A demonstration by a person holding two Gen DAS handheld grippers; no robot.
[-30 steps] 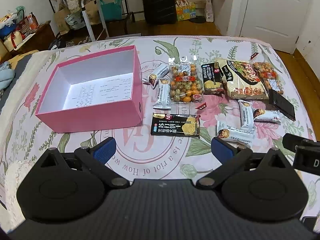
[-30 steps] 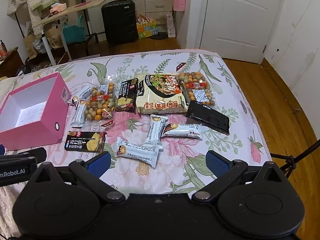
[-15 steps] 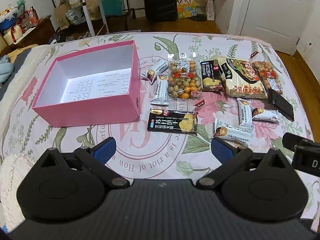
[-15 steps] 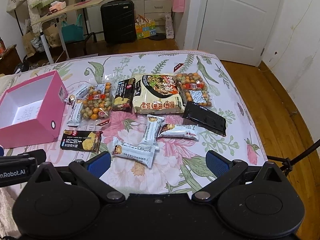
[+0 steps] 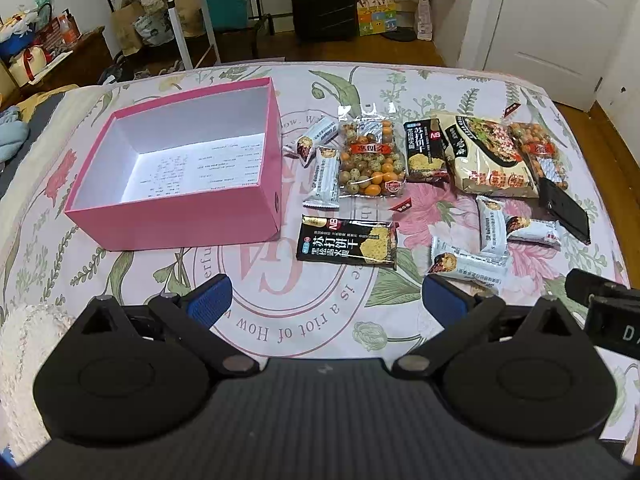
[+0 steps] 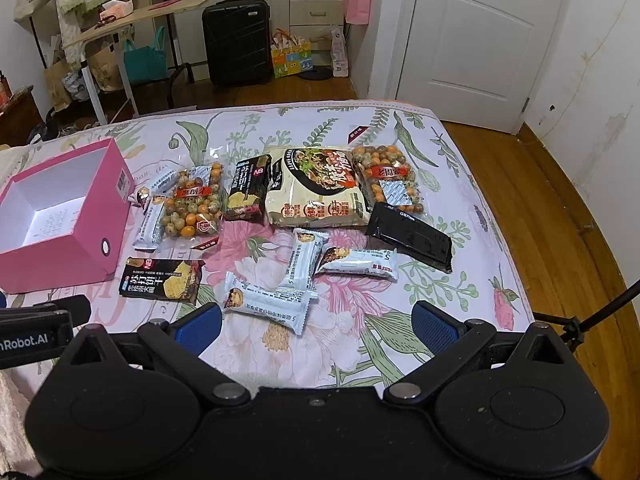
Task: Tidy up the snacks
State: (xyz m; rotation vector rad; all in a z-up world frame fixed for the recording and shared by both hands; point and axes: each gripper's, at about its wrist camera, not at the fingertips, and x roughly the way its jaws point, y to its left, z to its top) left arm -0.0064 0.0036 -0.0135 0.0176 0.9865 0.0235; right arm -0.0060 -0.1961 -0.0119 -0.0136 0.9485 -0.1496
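Note:
An open, empty pink box [image 5: 176, 220] stands at the left of the bed; it also shows in the right wrist view [image 6: 60, 256]. Several snacks lie to its right: a black cracker pack [image 5: 347, 243], a clear bag of coated nuts [image 5: 370, 160], a second black cracker pack [image 5: 425, 148], a large noodle bag [image 5: 486, 156], white bars [image 6: 266, 302] and a plain black packet [image 6: 410, 235]. My left gripper [image 5: 326, 300] is open and empty above the near bed edge. My right gripper [image 6: 316, 328] is open and empty, hovering near the white bars.
The snacks lie on a floral bedspread [image 5: 280, 320]. Beyond the bed are a black suitcase [image 6: 236, 40], a folding table [image 6: 136, 20], bags on the floor and a white door [image 6: 476, 40]. Wooden floor [image 6: 560, 220] runs along the bed's right side.
Both grippers have drawn back and risen slightly, so the box and snacks sit a little farther off in view. Both stay open and empty. Nothing on the bed has moved.

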